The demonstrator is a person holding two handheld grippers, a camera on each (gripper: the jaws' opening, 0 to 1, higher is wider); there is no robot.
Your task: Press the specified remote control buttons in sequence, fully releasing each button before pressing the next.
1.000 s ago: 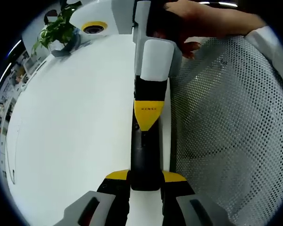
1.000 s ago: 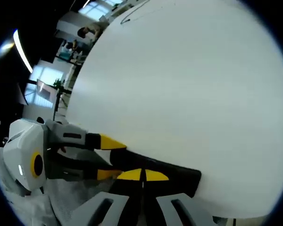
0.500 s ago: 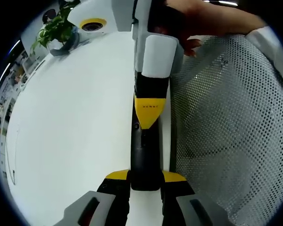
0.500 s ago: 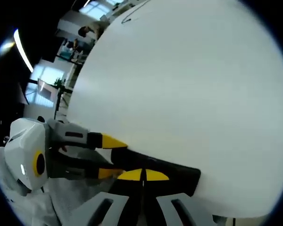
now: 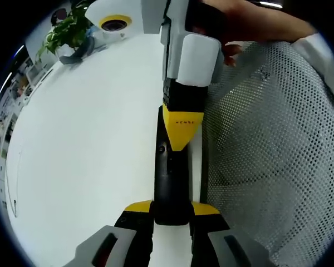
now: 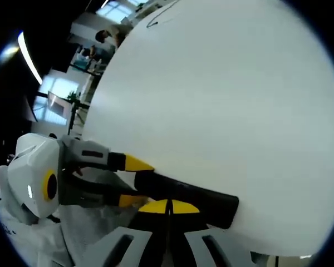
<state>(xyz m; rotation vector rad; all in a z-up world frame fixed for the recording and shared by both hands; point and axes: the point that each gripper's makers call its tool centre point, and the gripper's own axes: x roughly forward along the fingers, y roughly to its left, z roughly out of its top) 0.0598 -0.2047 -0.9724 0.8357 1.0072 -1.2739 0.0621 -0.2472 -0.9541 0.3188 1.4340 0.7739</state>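
Bright, even light, soft glare on the white table [image 6: 228, 111], strong fisheye warping, perhaps slight edge blur.

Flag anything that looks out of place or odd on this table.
The black remote lies at the white table's very edge, clamped by the left gripper, with the right gripper shut tip-down on it. Nothing looks spilled or damaged.

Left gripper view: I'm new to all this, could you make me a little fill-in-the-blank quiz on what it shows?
1. The left gripper is shut on a long ___ remote.
2. The right gripper, jaws together, meets the remote with its ___ tip.
3. The table under them is plain ___.
4. The potted plant has ___ leaves.

Missing words: black; yellow; white; green.
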